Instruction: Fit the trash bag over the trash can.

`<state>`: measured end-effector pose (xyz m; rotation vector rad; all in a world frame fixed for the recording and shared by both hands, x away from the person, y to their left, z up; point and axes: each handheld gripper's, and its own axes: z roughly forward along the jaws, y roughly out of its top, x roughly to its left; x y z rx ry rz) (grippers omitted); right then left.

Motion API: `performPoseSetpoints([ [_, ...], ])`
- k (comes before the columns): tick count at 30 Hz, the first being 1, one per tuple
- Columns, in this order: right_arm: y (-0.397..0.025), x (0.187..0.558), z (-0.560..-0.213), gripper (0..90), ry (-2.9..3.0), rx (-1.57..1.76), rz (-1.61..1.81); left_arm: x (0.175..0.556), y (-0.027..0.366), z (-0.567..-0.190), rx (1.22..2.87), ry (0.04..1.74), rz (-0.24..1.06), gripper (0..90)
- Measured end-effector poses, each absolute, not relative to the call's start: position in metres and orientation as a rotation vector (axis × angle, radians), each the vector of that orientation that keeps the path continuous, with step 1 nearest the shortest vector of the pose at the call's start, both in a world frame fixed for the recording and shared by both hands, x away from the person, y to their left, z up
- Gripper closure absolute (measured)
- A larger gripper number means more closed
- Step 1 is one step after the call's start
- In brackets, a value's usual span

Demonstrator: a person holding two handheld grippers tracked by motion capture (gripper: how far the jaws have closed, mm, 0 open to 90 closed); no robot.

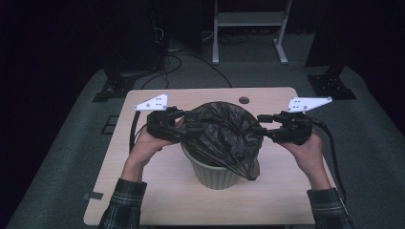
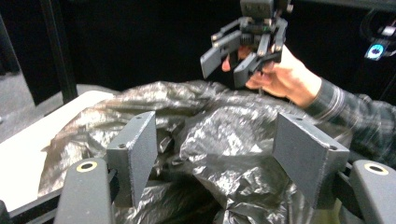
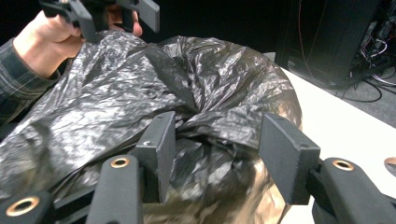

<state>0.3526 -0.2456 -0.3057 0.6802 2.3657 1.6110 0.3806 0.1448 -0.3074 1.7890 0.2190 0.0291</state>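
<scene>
In the middle of the counter [image 1: 157, 191] stands one pale green bin [image 1: 215, 174], and over its mouth lies one black plastic bag [image 1: 224, 131], crumpled and glossy, bulging above the rim and hanging down the bin's near right side. There are two tongs, one in each hand, and they face each other across the bag.

The left tongs [image 1: 187, 125] sit at the bag's left edge. In the left gripper view its two jaws stand wide apart with a fold of the bag [image 2: 219, 135] bunched between them; neither jaw is pressed shut on the plastic, and whether a jaw touches it I cannot tell. The right tongs [image 1: 260, 125] sit at the bag's right edge. In the right gripper view its jaws are likewise spread wide, with a gathered ridge of the bag [image 3: 205, 93] rising between them, not pinched.

Two white three-cornered plates top the tongs, one each. Two plaid sleeves come in from the bottom of the high view. One small round hole [image 1: 244, 100] shows in the counter near its far edge, behind the bin.

No brand, label or writing can be read on the bag, the bin or the tongs.
</scene>
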Motion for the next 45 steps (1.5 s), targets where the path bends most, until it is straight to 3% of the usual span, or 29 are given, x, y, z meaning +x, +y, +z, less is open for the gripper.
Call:
performPoseSetpoints([
  [3, -0.242, 0.358, -0.308, 44.5, 2.364, 0.691, 1.593, 0.384, 0.140, -0.313, 1.830, 0.226, 0.039, 32.4],
  [8, -0.238, 0.363, -0.313, 46.4, 2.372, 0.701, 1.542, 0.387, 0.138, -0.315, 1.889, 0.245, 0.091, 56.3],
  [13, -0.239, 0.363, -0.316, 67.6, 2.365, 0.711, 1.530, 0.387, 0.139, -0.315, 1.897, 0.248, 0.087, 88.4],
  [15, -0.242, 0.362, -0.316, 81.8, 2.341, 0.712, 1.536, 0.384, 0.144, -0.314, 1.873, 0.259, 0.094, 89.5],
  [17, -0.245, 0.362, -0.315, 88.1, 2.339, 0.710, 1.550, 0.381, 0.151, -0.314, 1.848, 0.257, 0.084, 89.7],
  [32, -0.286, 0.350, -0.323, 89.4, 2.256, 0.814, 1.556, 0.360, 0.228, -0.327, 1.738, 0.351, 0.142, 89.6],
  [33, -0.286, 0.350, -0.326, 88.7, 2.265, 0.823, 1.547, 0.360, 0.229, -0.328, 1.736, 0.353, 0.139, 89.6],
  [34, -0.285, 0.350, -0.327, 83.3, 2.267, 0.824, 1.539, 0.359, 0.230, -0.330, 1.727, 0.349, 0.128, 89.6],
  [35, -0.283, 0.351, -0.328, 70.5, 2.263, 0.827, 1.535, 0.359, 0.230, -0.330, 1.723, 0.346, 0.123, 89.5],
  [38, -0.284, 0.350, -0.324, 57.8, 2.225, 0.831, 1.575, 0.359, 0.229, -0.331, 1.722, 0.339, 0.119, 85.1],
  [45, -0.276, 0.356, -0.300, 49.6, 2.173, 0.770, 1.663, 0.356, 0.224, -0.329, 1.715, 0.313, 0.109, 84.3],
])
